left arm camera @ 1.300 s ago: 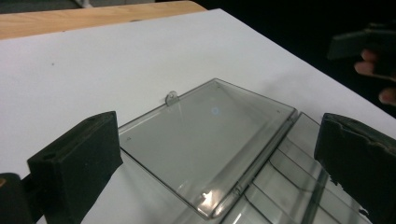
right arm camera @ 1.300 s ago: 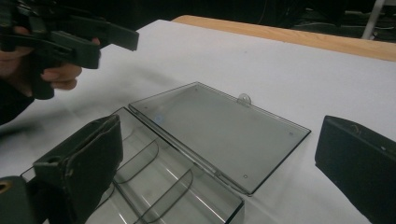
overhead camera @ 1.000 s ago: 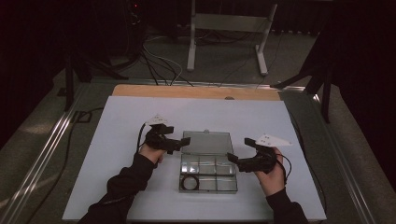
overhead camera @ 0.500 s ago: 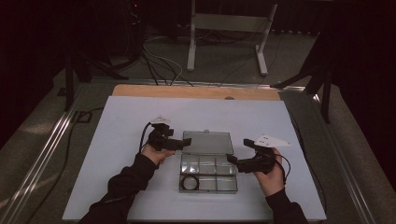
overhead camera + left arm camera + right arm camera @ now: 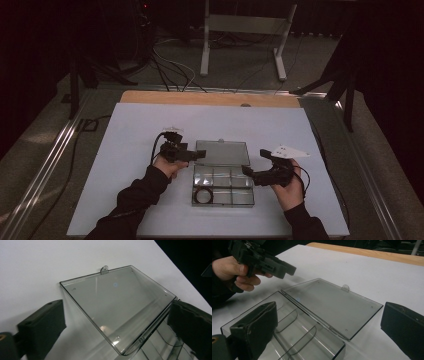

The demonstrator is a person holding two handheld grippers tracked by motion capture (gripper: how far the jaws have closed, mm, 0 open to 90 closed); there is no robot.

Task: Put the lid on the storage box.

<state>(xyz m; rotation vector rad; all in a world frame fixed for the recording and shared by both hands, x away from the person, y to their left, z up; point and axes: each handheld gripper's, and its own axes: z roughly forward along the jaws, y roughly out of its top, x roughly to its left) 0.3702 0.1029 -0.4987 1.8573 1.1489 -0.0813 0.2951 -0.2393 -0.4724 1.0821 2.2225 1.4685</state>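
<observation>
**Clear compartment box lies open between two empty tongs**

The left tongs [image 5: 197, 154] hover just off the left edge of the lid [image 5: 223, 152], jaws parted wide and holding nothing; in the left gripper view the lid's edge sits between them, untouched. The clear plastic compartment box [image 5: 223, 185] rests on the white worktop [image 5: 130, 135], lid folded flat behind the tray. A dark ring [image 5: 203, 196] lies in the tray's near-left compartment. The right tongs [image 5: 246, 171] sit just right of the tray's far right corner, also wide open and empty.

The likely risk: a jaw nudging the light box and sliding it across the smooth worktop, or the lid slipping from a shallow pinch.

What the ring is made of is hard to tell; other compartments look empty, though glare hides detail.
</observation>
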